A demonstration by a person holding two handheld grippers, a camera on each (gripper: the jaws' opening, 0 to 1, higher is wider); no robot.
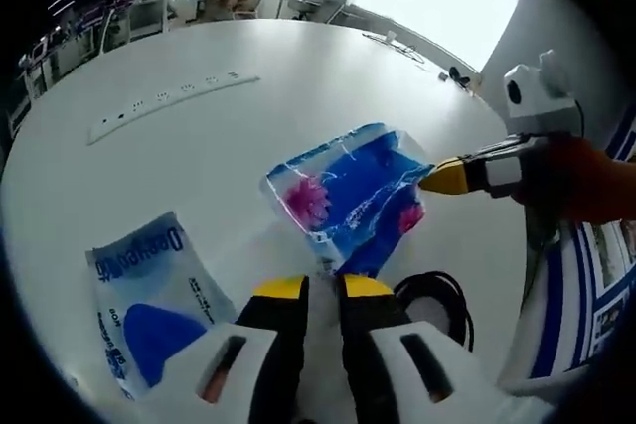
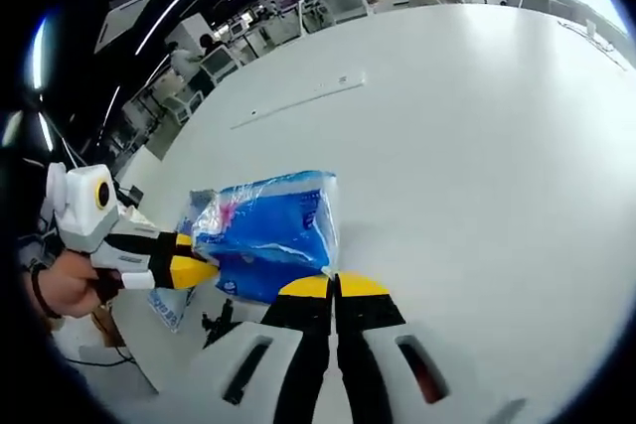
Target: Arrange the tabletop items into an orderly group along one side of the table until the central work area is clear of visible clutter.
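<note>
Blue plastic with pink flowers: we see the tissue pack [image 1: 348, 196] lifted off the white bench [image 1: 248, 116], pinched between both tools. Our left tool [image 1: 323, 290] has its jaws closed on the pack's near corner; our right tool [image 2: 333, 287] grips the opposite edge. A flat blue-and-white packet [image 1: 149, 300] lies on the bench beside it, and a black cable [image 1: 437, 300] coils near the edge.
</note>
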